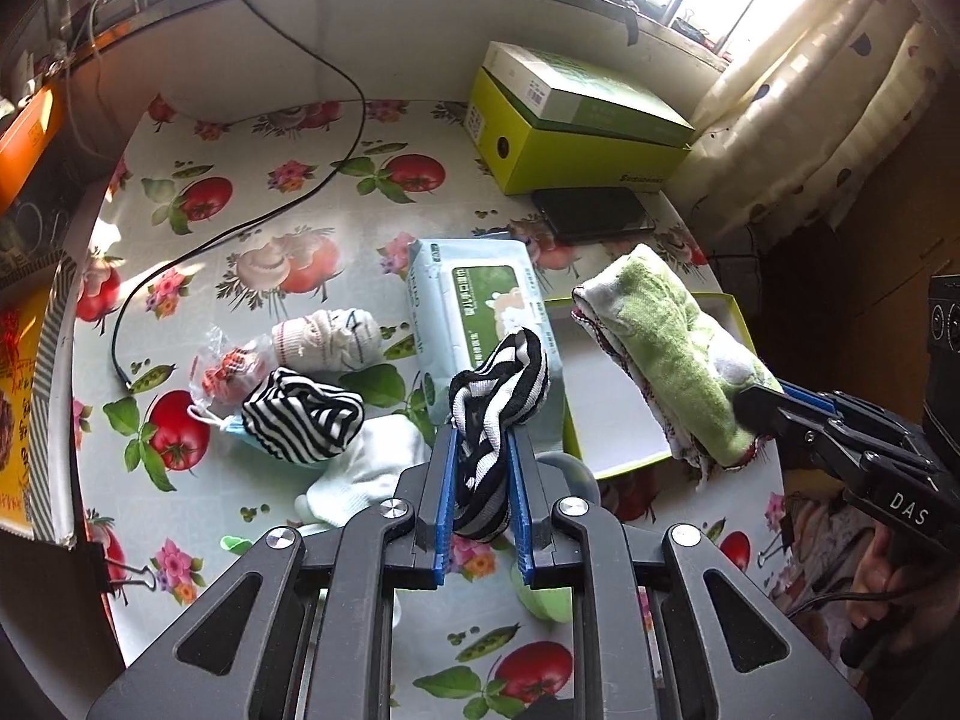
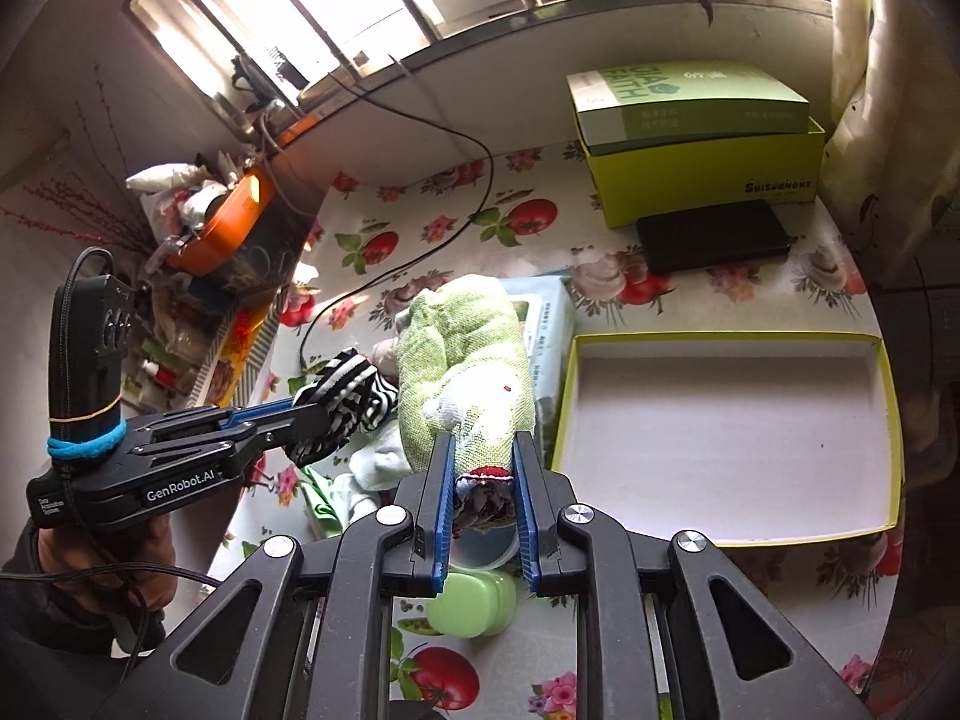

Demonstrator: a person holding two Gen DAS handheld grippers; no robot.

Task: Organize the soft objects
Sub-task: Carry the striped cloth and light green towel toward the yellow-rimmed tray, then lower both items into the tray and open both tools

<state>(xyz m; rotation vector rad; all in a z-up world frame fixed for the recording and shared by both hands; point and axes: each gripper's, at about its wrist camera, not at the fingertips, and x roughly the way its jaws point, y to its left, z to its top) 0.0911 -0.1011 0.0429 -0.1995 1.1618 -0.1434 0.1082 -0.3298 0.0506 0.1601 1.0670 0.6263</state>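
My left gripper (image 1: 483, 438) is shut on a black-and-white striped sock (image 1: 498, 396), held in the air above the table; the same gripper (image 2: 312, 417) and sock (image 2: 348, 396) show at the left of the right wrist view. My right gripper (image 2: 483, 450) is shut on a rolled green towel (image 2: 468, 360), lifted beside the open white-lined tray (image 2: 720, 420). In the left wrist view that towel (image 1: 666, 342) hangs over the tray (image 1: 606, 408). A second striped sock (image 1: 303, 414), a white sock (image 1: 360, 474) and a pale bundled sock (image 1: 327, 339) lie on the tablecloth.
A wet-wipes pack (image 1: 480, 312) lies mid-table. A green box stack (image 1: 570, 120) and a dark flat case (image 1: 591, 213) stand at the back right. A black cable (image 1: 240, 228) crosses the cloth. A green lidded container (image 2: 474, 603) sits near the front. A curtain (image 1: 828, 120) hangs right.
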